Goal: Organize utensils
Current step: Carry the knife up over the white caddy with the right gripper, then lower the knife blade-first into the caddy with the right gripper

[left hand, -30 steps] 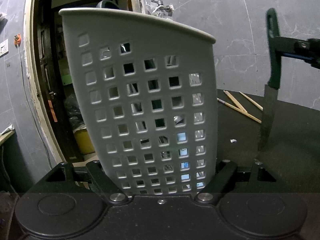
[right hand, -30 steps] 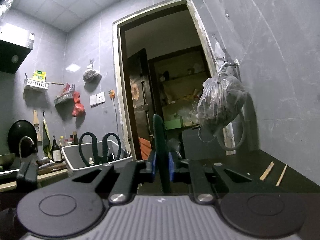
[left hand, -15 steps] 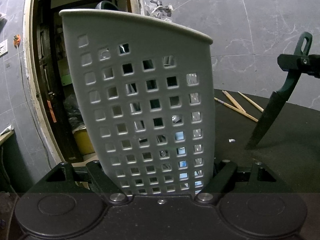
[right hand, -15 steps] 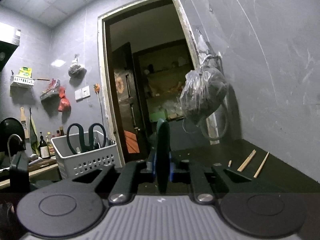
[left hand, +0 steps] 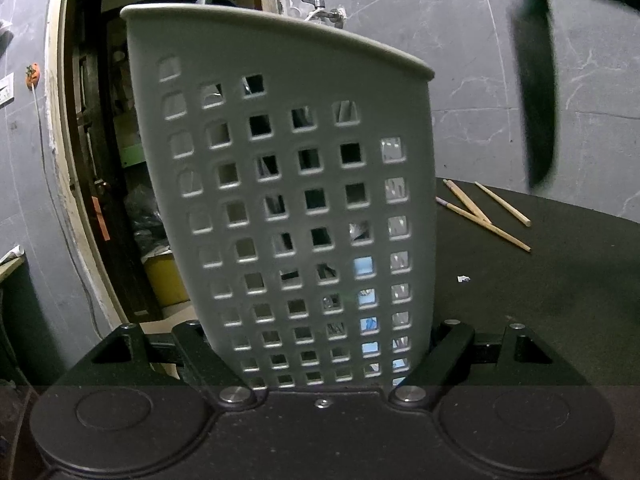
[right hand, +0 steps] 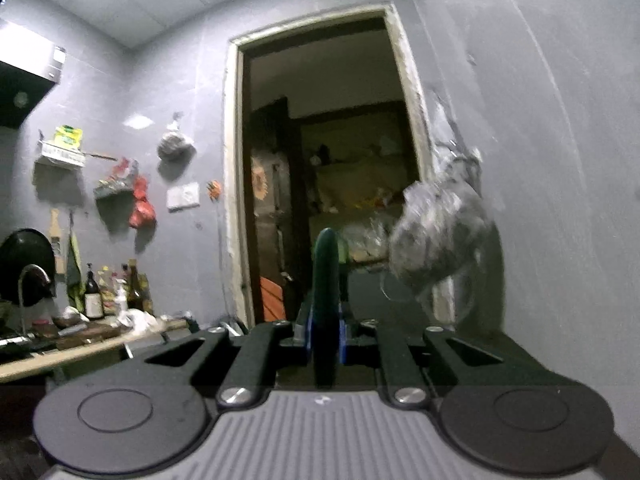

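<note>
Grey marbled wall tiles and an open doorway (right hand: 328, 168) fill the background, with a dark countertop (left hand: 552, 280) running below. My left gripper (left hand: 320, 344) is clamped on the white perforated utensil basket (left hand: 288, 184), its fingers (left hand: 444, 356) pressed against both sides of the basket's lower part; the basket stands upright and fills most of the left wrist view. Through its square holes I see bits of utensils inside, too broken up to identify. My right gripper (right hand: 326, 336) is closed on a dark green-handled knife (right hand: 327, 280), blue pads tight against the handle, which sticks up between them. In the left wrist view that same knife hangs blade-down at upper right, blurred, its tip in the air above the countertop and clear of the basket. Three wooden chopsticks (left hand: 484, 216) lie loose on the countertop to the right of the basket, two of them crossing, one apart. A small white scrap (left hand: 463, 279) sits nearer to me. A plastic bag (right hand: 440, 236) hangs on the wall right of the doorway, blurred. Bottles (right hand: 94, 296) and clutter stand on a counter at far left.
</note>
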Tool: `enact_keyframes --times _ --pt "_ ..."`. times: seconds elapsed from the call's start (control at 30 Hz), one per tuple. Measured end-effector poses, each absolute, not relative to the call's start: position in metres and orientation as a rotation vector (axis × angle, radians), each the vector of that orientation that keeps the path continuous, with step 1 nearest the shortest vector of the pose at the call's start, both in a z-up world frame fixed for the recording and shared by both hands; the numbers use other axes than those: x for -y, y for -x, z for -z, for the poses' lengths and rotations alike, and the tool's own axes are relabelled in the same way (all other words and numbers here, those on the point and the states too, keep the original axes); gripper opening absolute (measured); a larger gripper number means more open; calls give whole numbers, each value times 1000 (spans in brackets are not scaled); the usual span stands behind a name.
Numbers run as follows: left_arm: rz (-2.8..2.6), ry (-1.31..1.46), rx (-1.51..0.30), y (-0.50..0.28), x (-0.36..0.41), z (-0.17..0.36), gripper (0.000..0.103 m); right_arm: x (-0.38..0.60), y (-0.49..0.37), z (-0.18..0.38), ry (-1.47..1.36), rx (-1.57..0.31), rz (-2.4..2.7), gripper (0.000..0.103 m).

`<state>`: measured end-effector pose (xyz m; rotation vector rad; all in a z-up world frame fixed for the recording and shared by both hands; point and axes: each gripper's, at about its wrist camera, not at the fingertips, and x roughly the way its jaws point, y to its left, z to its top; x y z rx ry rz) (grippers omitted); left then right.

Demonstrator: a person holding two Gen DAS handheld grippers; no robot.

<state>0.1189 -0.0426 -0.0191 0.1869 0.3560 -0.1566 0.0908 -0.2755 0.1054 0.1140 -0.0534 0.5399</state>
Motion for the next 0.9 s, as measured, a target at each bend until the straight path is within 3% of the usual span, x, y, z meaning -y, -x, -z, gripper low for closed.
enact_keyframes --times 0.4,0.9 --pt "157 -185 -359 -121 43 21 82 220 -99 -175 -140 227 -728 14" --pt "161 -186 -360 -121 42 20 82 193 -116 -145 -125 127 -759 14"
